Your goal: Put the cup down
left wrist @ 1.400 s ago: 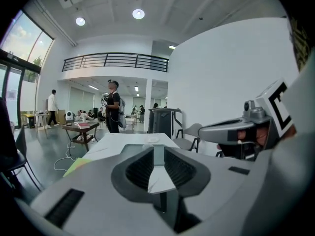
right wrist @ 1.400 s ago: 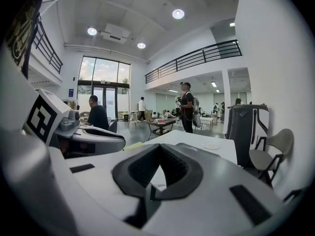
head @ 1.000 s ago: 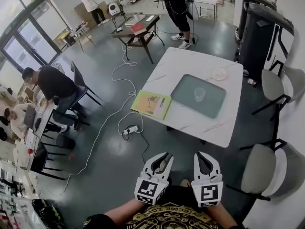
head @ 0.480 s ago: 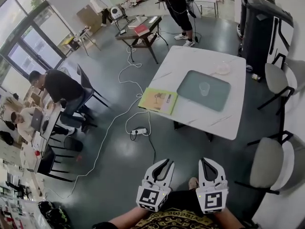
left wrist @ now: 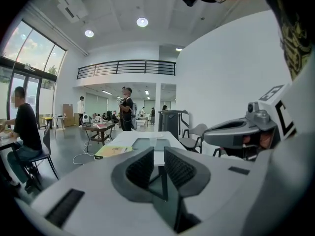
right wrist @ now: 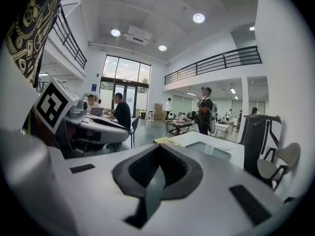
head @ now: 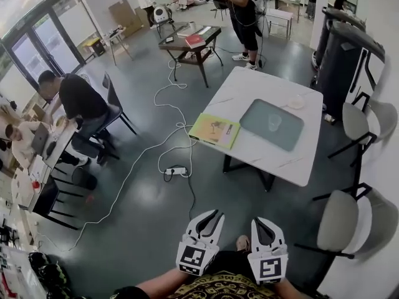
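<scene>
Head view: clear cup (head: pixel 274 123) on grey tray (head: pixel 290 136)

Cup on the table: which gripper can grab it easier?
Right, probably. The cup lines up more with the right gripper than the left gripper. Both are far off; the right's jaws are shut.

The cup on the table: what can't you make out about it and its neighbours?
Cup: whether it holds anything; too small and distant in every view.
Dish near the cup: contents; too small, head view.
Yellow book: cover print; too small, head view.
</scene>
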`<state>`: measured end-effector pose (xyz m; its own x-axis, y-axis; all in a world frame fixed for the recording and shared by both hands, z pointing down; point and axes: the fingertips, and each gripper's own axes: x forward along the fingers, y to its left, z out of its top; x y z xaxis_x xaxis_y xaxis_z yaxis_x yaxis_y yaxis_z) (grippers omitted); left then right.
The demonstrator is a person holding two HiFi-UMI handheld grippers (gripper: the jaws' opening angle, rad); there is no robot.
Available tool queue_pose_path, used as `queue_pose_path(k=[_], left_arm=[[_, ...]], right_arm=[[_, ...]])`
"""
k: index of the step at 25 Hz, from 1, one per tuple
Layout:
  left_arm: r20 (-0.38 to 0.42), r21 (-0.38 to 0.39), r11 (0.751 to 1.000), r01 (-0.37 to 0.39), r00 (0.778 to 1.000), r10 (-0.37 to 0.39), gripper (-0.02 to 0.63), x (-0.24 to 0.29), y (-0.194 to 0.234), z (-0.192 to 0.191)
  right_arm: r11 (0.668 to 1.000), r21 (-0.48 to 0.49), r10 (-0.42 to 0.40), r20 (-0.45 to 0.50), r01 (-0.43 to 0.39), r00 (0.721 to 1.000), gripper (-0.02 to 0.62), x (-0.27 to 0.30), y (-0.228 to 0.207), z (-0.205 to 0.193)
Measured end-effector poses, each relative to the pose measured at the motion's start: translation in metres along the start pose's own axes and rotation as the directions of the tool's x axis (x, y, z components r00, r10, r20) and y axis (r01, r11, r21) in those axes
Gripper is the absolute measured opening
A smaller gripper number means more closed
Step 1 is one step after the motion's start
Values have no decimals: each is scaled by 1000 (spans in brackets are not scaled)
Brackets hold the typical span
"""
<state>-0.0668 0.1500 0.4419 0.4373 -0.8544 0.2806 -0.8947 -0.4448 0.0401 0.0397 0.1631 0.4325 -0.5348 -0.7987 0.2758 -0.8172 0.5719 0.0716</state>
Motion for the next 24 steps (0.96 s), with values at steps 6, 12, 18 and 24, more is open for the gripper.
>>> queue_pose_path(k=[6, 12, 18, 24], left_arm=[[7, 23, 998, 55, 998, -55, 72, -13, -4, -1], [15, 1, 1000, 29, 999, -29, 72, -26, 9, -3], [19, -4, 1000, 15, 1000, -15, 71, -33, 12, -5], [20, -7, 1000, 23, 1000, -23, 71, -38, 5, -6]], right_arm=[[999, 32, -41, 22, 40, 999, 3, -2, 13, -7], [998, 41, -56, 9, 55, 998, 3, -5, 19, -13], [996, 40, -83, 4, 83, 997, 3, -7, 17, -12], [993, 65, -99, -14, 99, 995, 3, -15, 17, -20]])
